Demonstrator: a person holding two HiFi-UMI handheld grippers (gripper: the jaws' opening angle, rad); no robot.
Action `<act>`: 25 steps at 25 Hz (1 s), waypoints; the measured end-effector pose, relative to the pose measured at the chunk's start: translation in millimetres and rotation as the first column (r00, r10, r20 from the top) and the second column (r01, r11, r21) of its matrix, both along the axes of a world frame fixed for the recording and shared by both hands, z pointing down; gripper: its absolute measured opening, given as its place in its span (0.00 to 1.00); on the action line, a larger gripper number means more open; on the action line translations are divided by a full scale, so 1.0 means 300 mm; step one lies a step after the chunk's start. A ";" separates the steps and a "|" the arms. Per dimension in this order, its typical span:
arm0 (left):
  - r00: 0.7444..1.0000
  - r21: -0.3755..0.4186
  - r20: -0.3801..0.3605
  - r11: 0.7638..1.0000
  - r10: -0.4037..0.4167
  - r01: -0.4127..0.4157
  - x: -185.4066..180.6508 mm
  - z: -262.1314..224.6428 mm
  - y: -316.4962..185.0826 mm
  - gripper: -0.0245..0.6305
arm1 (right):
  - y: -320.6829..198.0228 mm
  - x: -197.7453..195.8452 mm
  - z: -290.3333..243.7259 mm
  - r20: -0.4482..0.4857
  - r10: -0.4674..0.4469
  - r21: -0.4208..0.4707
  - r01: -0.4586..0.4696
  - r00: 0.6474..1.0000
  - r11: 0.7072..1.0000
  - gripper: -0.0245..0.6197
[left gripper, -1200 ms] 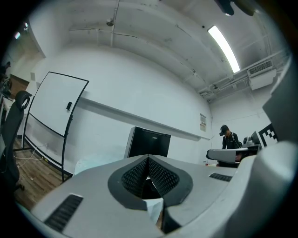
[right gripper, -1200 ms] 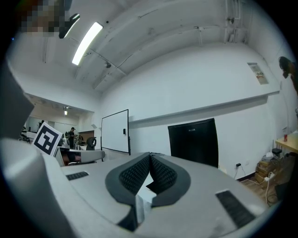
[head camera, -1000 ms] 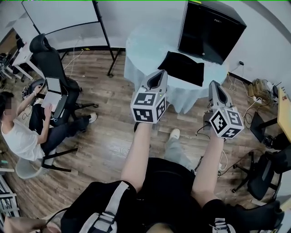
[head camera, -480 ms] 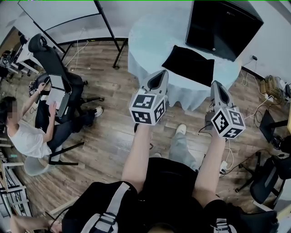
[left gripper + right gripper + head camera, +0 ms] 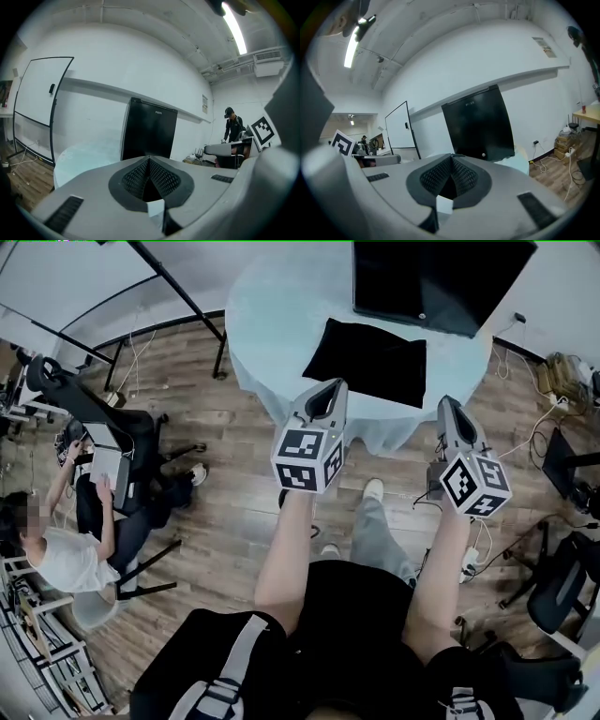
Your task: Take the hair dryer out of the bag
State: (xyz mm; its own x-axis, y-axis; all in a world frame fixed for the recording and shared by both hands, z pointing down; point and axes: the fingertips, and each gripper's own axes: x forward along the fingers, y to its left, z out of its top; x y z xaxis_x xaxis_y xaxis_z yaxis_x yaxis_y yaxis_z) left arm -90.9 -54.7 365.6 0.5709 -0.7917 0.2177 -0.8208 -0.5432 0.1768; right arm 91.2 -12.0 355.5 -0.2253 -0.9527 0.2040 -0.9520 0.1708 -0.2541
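Both grippers are empty. Left gripper (image 5: 328, 390): jaws together, nothing between them. Right gripper (image 5: 448, 407): the same.

The bag (image 5: 370, 360) lies flat and black on the table (image 5: 272, 315), its long axis running roughly 9 to 3. The dryer is not visible (judged to be inside the bag; no opening can be made out).

From the left gripper the bag sits at 1 o'clock and from the right at 11, so it lies ahead and between the two. The left tip appears just short of the bag's near edge, the right tip beside its near right corner.

Judgement: either hand can reach, but the jaws must part first.
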 end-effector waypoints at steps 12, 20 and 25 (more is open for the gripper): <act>0.996 -0.093 0.072 0.995 0.044 -0.037 0.156 0.165 -0.161 0.05 | -0.148 0.134 0.138 0.023 0.012 -0.092 -0.010 1.000 0.996 0.04; 0.992 -0.144 0.106 0.988 0.072 -0.057 0.270 0.269 -0.246 0.05 | -0.230 0.240 0.218 0.038 0.014 -0.138 -0.008 0.999 0.990 0.04; 0.988 -0.127 0.144 0.991 0.060 -0.042 0.316 0.245 -0.313 0.05 | -0.305 0.296 0.190 0.067 -0.007 -0.103 0.014 0.998 0.995 0.04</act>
State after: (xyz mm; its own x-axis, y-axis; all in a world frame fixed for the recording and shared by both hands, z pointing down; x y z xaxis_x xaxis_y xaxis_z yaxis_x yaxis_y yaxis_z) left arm 3.8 -148.6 439.2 0.5641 -0.7244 0.3962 -0.8147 -0.5665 0.1242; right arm 179.9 -103.6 412.4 -0.2513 -0.9249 0.2854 -0.9309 0.1501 -0.3330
